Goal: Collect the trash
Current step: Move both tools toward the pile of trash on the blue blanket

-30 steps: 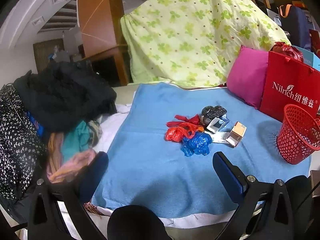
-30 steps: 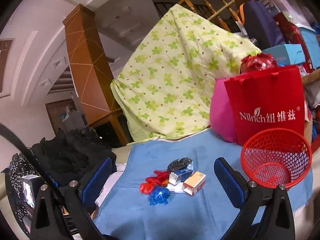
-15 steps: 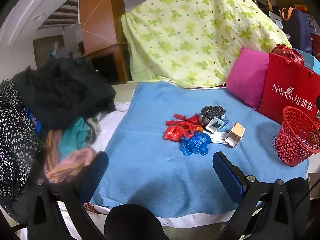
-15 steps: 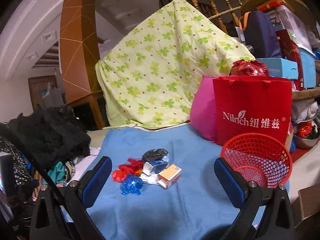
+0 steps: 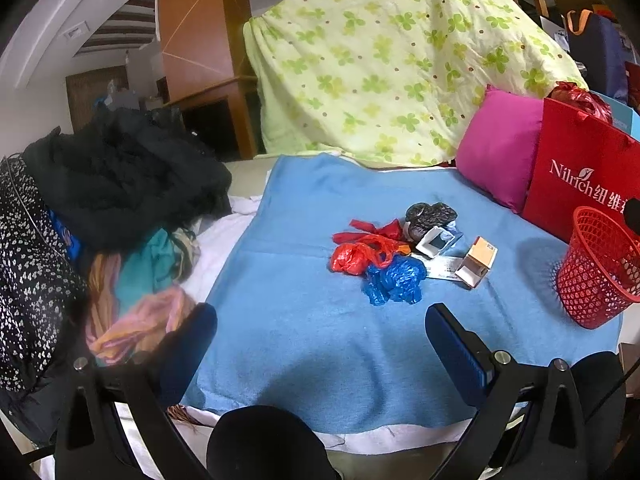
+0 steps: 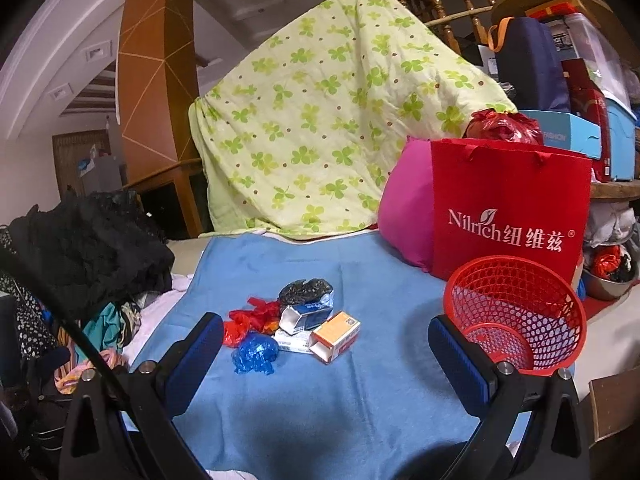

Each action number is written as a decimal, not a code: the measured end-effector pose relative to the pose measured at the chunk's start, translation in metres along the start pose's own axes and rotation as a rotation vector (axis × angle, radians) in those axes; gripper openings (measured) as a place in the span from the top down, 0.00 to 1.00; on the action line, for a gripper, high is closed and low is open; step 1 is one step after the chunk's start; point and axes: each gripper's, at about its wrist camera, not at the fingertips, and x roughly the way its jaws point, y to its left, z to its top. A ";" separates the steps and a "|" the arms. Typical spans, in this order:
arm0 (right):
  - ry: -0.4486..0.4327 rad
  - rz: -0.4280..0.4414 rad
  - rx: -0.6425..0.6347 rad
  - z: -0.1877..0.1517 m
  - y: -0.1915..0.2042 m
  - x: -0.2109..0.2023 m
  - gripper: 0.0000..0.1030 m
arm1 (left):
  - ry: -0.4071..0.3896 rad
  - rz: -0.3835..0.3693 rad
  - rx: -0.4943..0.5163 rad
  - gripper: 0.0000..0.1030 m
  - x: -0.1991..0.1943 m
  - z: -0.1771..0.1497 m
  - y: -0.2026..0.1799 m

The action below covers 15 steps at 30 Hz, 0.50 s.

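A small heap of trash lies mid-way across a blue blanket [image 5: 304, 320]: a blue plastic bag [image 5: 394, 280], a red plastic bag [image 5: 356, 254], a black crumpled bag [image 5: 430, 216], a white-and-blue carton [image 5: 436, 240] and an orange-and-white box [image 5: 478, 262]. The same heap shows in the right wrist view, with the blue bag [image 6: 256, 354] and orange box [image 6: 336, 336] nearest. A red mesh basket [image 6: 516, 316] stands right of it, also at the edge [image 5: 600, 272]. My left gripper [image 5: 320, 336] is open and empty, short of the heap. My right gripper [image 6: 326, 344] is open and empty too.
A pile of dark and coloured clothes [image 5: 112, 208] fills the left side. Behind the blanket hangs a green clover quilt [image 5: 384, 64]. A pink cushion [image 5: 500, 148] and a red paper bag [image 6: 508, 208] stand at the back right, with stacked boxes [image 6: 568, 132] beyond.
The right wrist view has swung and levelled, bringing the red basket and trash heap closer and more central. The left gripper has barely shifted. Both stay open.
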 end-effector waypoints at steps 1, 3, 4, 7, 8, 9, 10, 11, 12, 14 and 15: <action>0.006 0.005 -0.004 0.000 0.002 0.002 0.00 | 0.000 0.001 -0.005 0.00 0.002 0.000 0.001; 0.019 0.016 -0.014 -0.001 0.004 0.007 0.00 | 0.002 0.005 -0.011 0.00 0.004 -0.001 0.004; 0.027 0.026 -0.016 -0.001 0.006 0.010 0.00 | 0.004 0.008 -0.015 0.00 0.006 -0.002 0.006; 0.055 0.071 -0.018 -0.002 0.011 0.021 0.00 | 0.011 0.017 -0.022 0.00 0.013 -0.002 0.009; 0.067 0.089 -0.022 -0.002 0.014 0.026 0.00 | 0.020 0.029 -0.012 0.00 0.015 -0.002 0.010; 0.074 0.103 -0.024 -0.004 0.016 0.030 0.00 | 0.025 0.033 -0.012 0.00 0.017 -0.002 0.011; 0.084 0.118 -0.029 -0.006 0.019 0.035 0.00 | 0.029 0.039 -0.010 0.00 0.019 -0.003 0.012; 0.091 0.129 -0.033 -0.006 0.022 0.039 0.00 | 0.022 0.034 -0.026 0.00 0.023 -0.003 0.014; 0.102 0.146 -0.036 -0.008 0.024 0.045 0.00 | 0.026 0.039 -0.027 0.00 0.025 -0.003 0.016; 0.126 0.170 -0.038 -0.010 0.028 0.057 0.00 | 0.028 0.051 -0.028 0.00 0.031 -0.002 0.019; 0.134 0.177 -0.039 -0.012 0.028 0.061 0.00 | 0.021 0.049 -0.039 0.00 0.033 -0.002 0.021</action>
